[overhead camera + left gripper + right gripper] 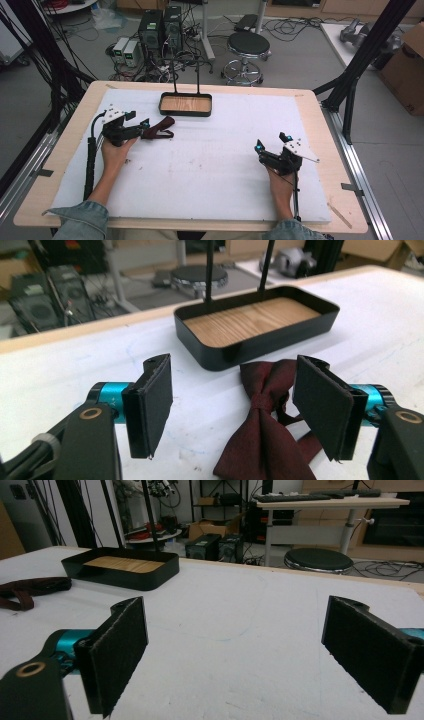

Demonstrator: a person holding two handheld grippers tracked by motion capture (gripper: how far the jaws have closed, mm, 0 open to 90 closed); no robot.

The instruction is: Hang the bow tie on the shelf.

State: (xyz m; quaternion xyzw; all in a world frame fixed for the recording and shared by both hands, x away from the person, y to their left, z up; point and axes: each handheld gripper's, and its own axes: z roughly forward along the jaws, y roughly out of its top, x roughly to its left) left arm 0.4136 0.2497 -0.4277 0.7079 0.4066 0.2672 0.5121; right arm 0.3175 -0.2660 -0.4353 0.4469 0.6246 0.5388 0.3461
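From above, the left gripper (142, 126) meets the maroon bow tie (159, 128) before the tray (185, 112). Its own view shows jaws apart around the tie (pads not pressing). The right gripper (235, 652) gapes over bare cloth.

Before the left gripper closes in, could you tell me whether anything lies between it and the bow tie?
Nothing visible does. The left gripper is open, and the bow tie already lies between its jaws on the white mat, apart from the black tray.
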